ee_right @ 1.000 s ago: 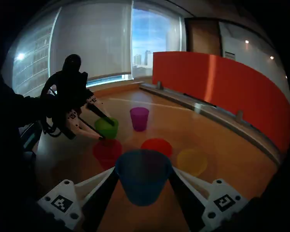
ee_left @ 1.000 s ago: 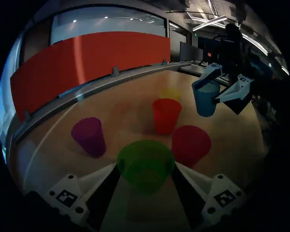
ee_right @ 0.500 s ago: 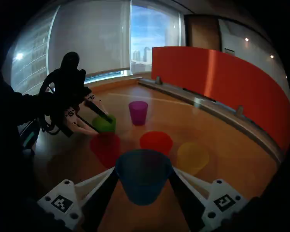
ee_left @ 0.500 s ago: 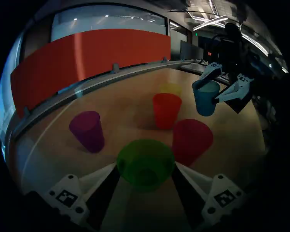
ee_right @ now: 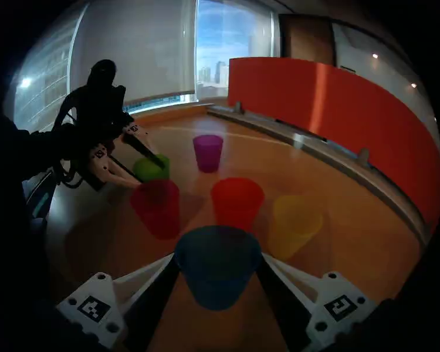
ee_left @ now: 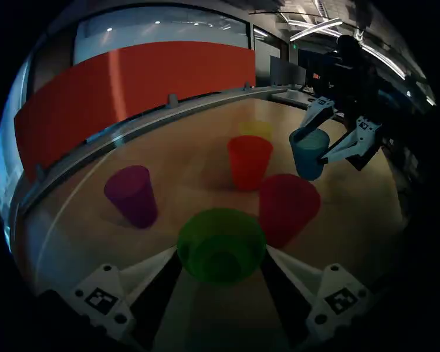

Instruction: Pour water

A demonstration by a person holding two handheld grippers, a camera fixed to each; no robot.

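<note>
Left gripper view: green cup (ee_left: pixel 221 242) sits upright, clamped between the left gripper (ee_left: pixel 221 252) fingers, just in front of the red cup (ee_left: pixel 287 206). Right gripper view: blue cup (ee_right: pixel 217 271) upright, held between the right gripper (ee_right: pixel 217 258) fingers. Red, orange cup (ee_left: pixel 249 161), purple cup (ee_left: pixel 132 193) and yellow cup (ee_left: pixel 255 128) stand apart on the desk (ee_left: pixel 182 155).

Four upright cups are seen on a wooden table (ee_left: pixel 179 152): a purple cup (ee_left: pixel 132 193) is set apart to one side, while an orange cup (ee_left: pixel 249 161), a dark red cup (ee_left: pixel 287 208) and a yellow cup (ee_left: pixel 256 129) are grouped near one another. The table's far edge is bordered by a long red partition (ee_left: pixel 132 82). A city skyline is shown through a window (ee_right: pixel 226 53).
</note>
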